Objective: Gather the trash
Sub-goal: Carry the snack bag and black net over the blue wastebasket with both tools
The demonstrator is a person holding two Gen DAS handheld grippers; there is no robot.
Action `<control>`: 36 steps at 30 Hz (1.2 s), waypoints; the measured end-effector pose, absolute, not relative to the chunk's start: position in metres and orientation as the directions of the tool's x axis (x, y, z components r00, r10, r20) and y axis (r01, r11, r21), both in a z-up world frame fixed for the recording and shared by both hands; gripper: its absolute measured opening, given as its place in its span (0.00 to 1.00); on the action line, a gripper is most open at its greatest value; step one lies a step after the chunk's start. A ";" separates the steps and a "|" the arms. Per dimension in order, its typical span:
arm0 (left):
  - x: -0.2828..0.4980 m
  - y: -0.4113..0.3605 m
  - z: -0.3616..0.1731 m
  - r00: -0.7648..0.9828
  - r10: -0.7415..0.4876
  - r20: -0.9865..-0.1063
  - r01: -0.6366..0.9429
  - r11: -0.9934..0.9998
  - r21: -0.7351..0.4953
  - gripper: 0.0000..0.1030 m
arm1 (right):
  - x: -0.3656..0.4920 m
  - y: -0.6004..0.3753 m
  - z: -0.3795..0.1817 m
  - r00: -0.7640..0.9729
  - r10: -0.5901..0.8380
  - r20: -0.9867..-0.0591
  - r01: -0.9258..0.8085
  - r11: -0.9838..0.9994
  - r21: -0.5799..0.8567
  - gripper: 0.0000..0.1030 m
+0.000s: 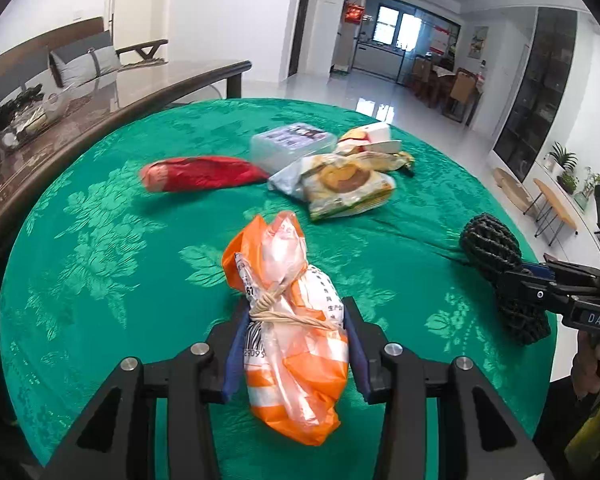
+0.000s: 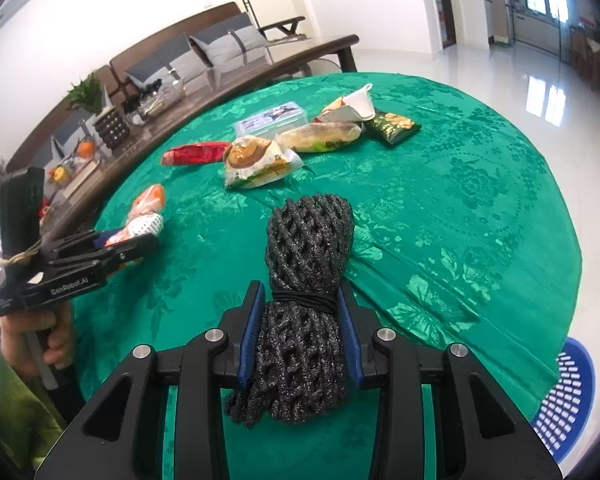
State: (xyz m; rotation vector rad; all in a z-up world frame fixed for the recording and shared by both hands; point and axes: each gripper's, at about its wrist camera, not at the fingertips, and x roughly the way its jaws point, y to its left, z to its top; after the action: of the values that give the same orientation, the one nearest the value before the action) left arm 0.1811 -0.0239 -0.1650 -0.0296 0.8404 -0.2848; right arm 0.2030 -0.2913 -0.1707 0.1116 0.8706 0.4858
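My left gripper (image 1: 296, 312) is shut on an orange and white plastic bag (image 1: 292, 320) tied with string, held just over the green tablecloth (image 1: 120, 240). My right gripper (image 2: 300, 300) is shut on a black foam net bundle (image 2: 304, 280) bound with a black band. In the left wrist view the net bundle (image 1: 496, 256) and right gripper (image 1: 512, 280) show at the right. In the right wrist view the orange bag (image 2: 148, 212) and left gripper (image 2: 140, 244) show at the left.
Farther back on the table lie a red wrapper (image 1: 200, 172), a clear plastic box (image 1: 292, 144), a yellow snack packet (image 1: 344, 184), a white cup and carton (image 2: 352, 108) and a green packet (image 2: 392, 128). A blue basket (image 2: 564, 396) sits below the table's right edge. A dark wooden table (image 1: 80, 120) stands to the left.
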 end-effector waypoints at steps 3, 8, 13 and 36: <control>0.179 -0.034 -0.167 0.627 -0.268 -0.731 0.260 0.957 -0.128 0.43 | 0.201 -0.297 -0.171 0.542 0.457 -0.705 -0.358 0.885 0.298 0.35; 0.175 -0.052 -0.172 0.611 -0.285 -0.739 0.292 0.948 -0.124 0.42 | 0.197 -0.303 -0.170 0.548 0.451 -0.704 -0.350 0.888 0.297 0.35; 0.167 -0.076 -0.169 0.602 -0.312 -0.735 0.329 0.936 -0.128 0.42 | 0.192 -0.314 -0.166 0.563 0.444 -0.696 -0.339 0.893 0.296 0.35; 0.169 -0.367 -0.158 0.379 -0.588 -0.715 0.659 0.713 -0.237 0.43 | 0.168 -0.560 -0.177 0.624 0.106 -0.774 0.082 0.977 0.199 0.35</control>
State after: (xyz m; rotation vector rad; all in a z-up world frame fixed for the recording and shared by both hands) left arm 0.1689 -0.3665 -0.1578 0.0925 0.8732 -0.7982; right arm 0.1678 -0.5602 -0.1767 0.2242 0.8986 0.0139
